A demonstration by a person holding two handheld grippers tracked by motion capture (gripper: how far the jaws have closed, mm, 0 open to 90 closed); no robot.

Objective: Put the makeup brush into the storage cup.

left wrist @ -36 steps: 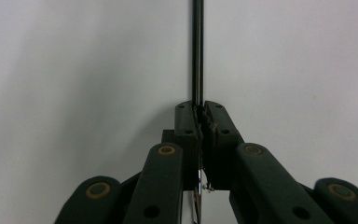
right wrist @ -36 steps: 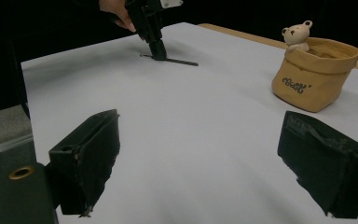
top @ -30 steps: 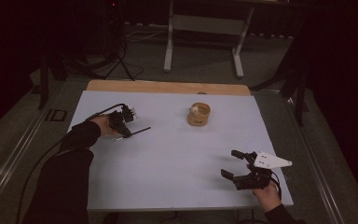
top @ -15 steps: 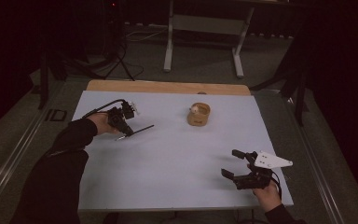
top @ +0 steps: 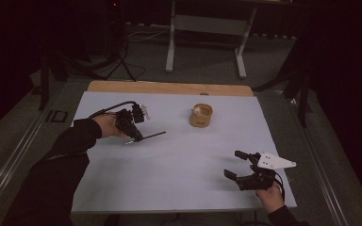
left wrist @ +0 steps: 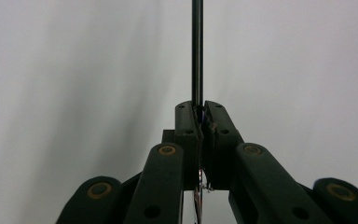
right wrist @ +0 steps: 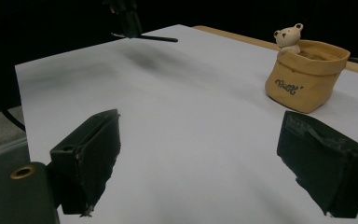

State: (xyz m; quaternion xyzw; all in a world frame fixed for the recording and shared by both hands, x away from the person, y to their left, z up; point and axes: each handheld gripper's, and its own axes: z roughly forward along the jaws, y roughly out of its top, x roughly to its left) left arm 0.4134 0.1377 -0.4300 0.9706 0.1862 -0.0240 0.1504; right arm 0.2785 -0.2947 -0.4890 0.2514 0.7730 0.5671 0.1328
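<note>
A thin dark rod (top: pixel 150 137) is clamped in my left gripper (top: pixel 133 135), held just above the white table at its left side and pointing right. In the left gripper view the jaws are shut on the rod (left wrist: pixel 196 51), which runs straight up from my left gripper (left wrist: pixel 199 109). A tan pouch-shaped pot (top: pixel 201 116) with a small bear figure on its rim stands at the back centre. My right gripper (top: pixel 232 163) hovers near the front right, open and holding nothing. The right gripper view shows its jaws wide apart (right wrist: pixel 205 158), with the pot (right wrist: pixel 307 74) ahead on the right.
The white table top (top: pixel 179 179) has a wooden strip (top: pixel 169 88) along its far edge. Beyond it stands a metal table frame (top: pixel 205 23) on a dark floor. The left gripper with the rod (right wrist: pixel 144 37) appears far off in the right gripper view.
My left gripper has shifted a little to the right with the rod, whose tip now reaches further toward the pot. The right gripper has stayed almost still.
</note>
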